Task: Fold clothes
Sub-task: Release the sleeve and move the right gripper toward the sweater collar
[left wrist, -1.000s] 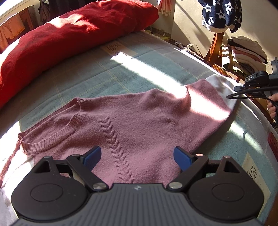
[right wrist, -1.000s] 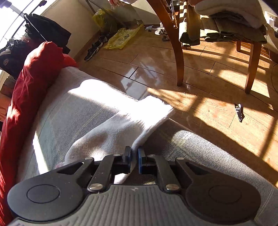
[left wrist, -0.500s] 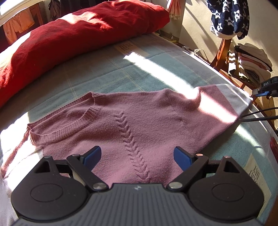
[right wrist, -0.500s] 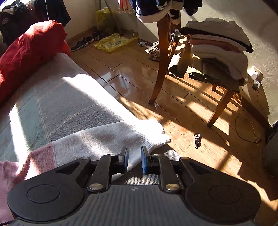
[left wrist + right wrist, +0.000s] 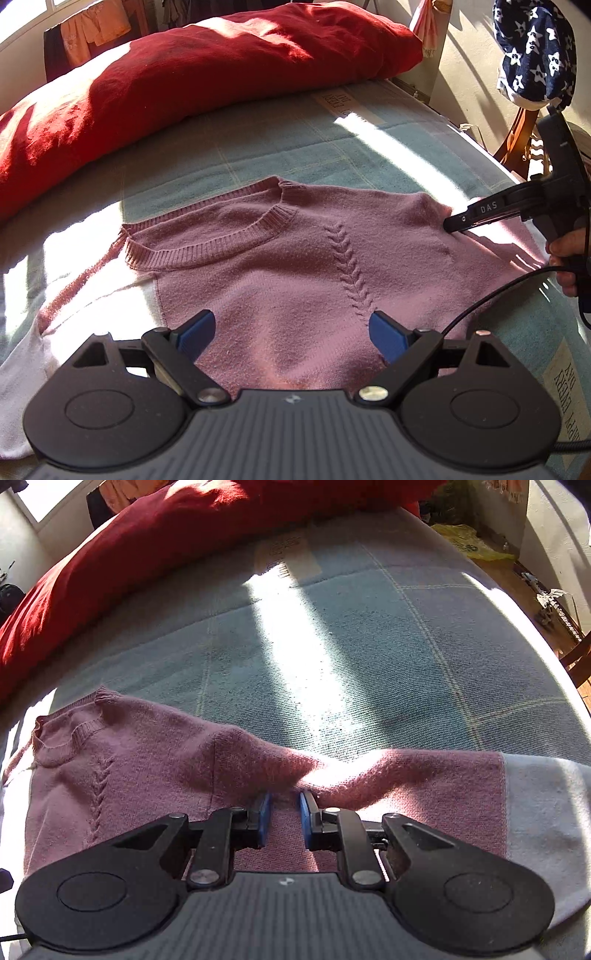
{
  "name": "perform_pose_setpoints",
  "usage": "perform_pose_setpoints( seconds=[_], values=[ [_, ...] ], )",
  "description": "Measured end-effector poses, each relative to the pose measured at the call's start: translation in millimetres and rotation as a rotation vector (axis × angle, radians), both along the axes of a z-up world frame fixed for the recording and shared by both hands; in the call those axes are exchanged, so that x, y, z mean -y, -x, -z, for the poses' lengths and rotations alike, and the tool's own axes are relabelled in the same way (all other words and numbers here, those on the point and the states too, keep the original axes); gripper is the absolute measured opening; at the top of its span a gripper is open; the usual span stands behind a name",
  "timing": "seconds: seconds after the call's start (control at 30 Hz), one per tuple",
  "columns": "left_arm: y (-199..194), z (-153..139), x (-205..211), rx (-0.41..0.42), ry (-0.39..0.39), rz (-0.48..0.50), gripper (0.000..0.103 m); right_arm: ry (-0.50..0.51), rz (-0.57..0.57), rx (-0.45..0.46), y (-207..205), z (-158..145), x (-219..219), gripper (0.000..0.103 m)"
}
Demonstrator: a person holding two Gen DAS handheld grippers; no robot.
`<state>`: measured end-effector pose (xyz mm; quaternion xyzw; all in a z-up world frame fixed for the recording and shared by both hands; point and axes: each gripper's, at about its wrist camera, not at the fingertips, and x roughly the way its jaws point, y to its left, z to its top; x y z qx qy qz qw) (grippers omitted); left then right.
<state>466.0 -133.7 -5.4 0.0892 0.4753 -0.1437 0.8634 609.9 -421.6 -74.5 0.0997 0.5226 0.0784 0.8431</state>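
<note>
1. My left gripper (image 5: 291,330) hangs wide open, empty, over the hem of the pink cable-knit sweater (image 5: 295,266).
2. My right gripper (image 5: 283,814), narrowly parted, pinches its sleeve; the sleeve's long axis runs crosswise ahead.
3. Beyond: teal checked bed (image 5: 369,646).

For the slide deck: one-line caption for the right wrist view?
Right gripper pinching a raised ridge at the shoulder of the pink sweater on the blue-green bedspread.
</note>
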Motion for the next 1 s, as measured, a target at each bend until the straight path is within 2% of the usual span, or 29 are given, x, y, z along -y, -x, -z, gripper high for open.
perform_pose_setpoints(
  seconds=[0.1,0.23,0.33,0.4,0.5,0.6,0.7,0.77,0.87,0.93,1.0],
  values=[
    [4,1,-11,-0.001,0.009,-0.02,0.09,0.022,0.065,0.023,-5,-7,8,0.018],
    [4,0,-21,0.003,0.021,-0.041,0.09,-0.016,0.062,0.04,10,-31,6,0.029],
    [2,-1,-28,0.011,0.027,-0.059,0.09,-0.05,0.007,0.006,6,-23,-11,0.031],
    [3,-1,-32,0.011,0.032,-0.069,0.09,0.001,-0.015,0.016,-7,-8,-27,0.031],
    [8,-1,-40,0.008,0.024,-0.079,0.09,-0.018,0.03,0.05,-27,0,-25,0.033],
    [15,-2,-52,0.008,0.016,-0.098,0.09,-0.024,0.049,0.086,-25,-21,-21,0.036],
    [19,1,-65,-0.003,0.02,-0.138,0.09,-0.011,0.054,0.105,-3,-40,-14,0.047],
    [20,2,-74,-0.012,0.036,-0.168,0.09,0.02,0.06,0.08,8,-37,-9,0.049],
    [23,4,-85,-0.033,0.059,-0.204,0.09,0.076,0.091,0.013,11,-17,1,0.049],
    [26,4,-92,-0.036,0.052,-0.222,0.09,0.036,0.106,0.015,12,-18,3,0.049],
    [29,3,-100,-0.037,0.045,-0.242,0.09,0.008,0.037,0.075,14,-35,-13,0.049]
  ],
)
